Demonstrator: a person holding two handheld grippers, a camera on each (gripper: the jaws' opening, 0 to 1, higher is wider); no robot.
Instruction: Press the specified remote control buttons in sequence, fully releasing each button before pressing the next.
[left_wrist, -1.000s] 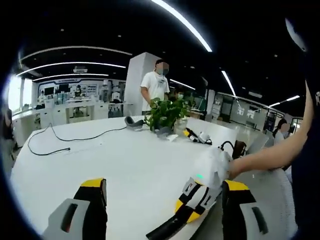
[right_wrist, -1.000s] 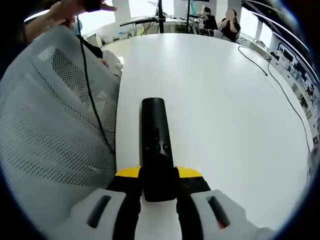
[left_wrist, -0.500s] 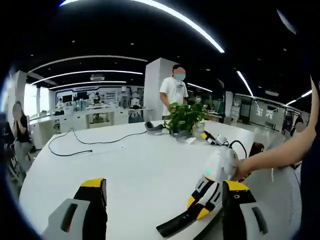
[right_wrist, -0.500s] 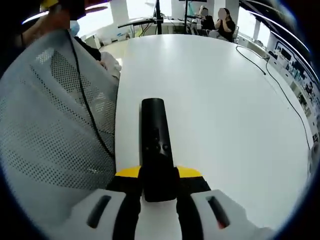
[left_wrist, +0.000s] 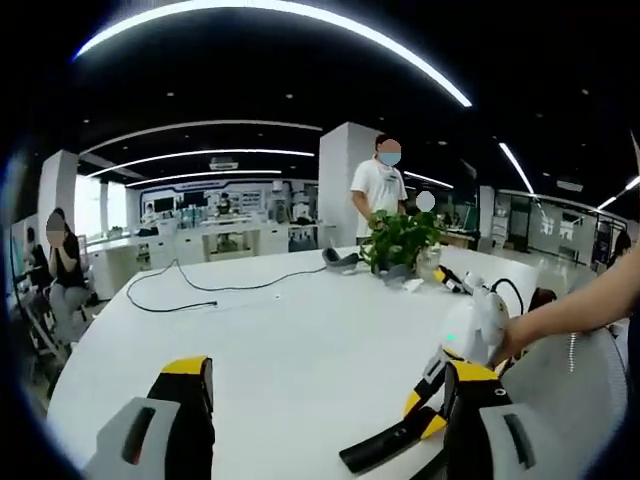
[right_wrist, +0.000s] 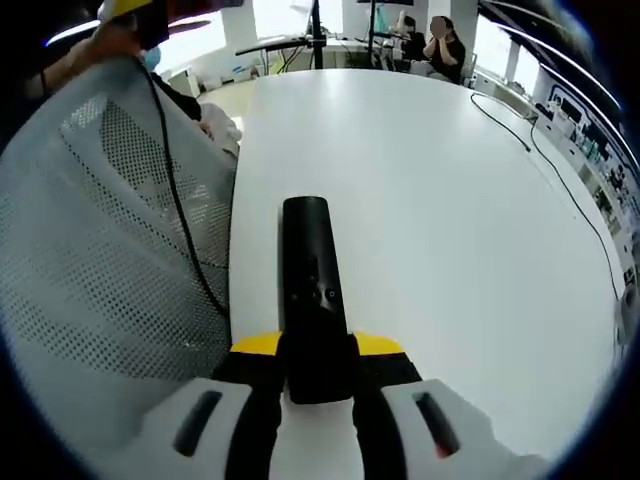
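A black remote (right_wrist: 315, 290) lies lengthwise between the jaws of the right gripper (right_wrist: 318, 375), which are clamped on its near end, its far end reaching out over a white table (right_wrist: 430, 200). A white mesh chair back (right_wrist: 100, 260) stands just beside the table edge, a black cable (right_wrist: 180, 200) hanging across it. In the left gripper view, the left gripper (left_wrist: 325, 400) hovers above the table (left_wrist: 270, 340) with its jaws wide apart and nothing between them. The right gripper (left_wrist: 455, 350) comes in from the right there, held in a person's hand (left_wrist: 515, 335), the remote (left_wrist: 385, 447) jutting from it. Farther back sit a potted plant (left_wrist: 400, 240) and a black cord (left_wrist: 190, 290); a person in white (left_wrist: 380, 195) stands behind the table.
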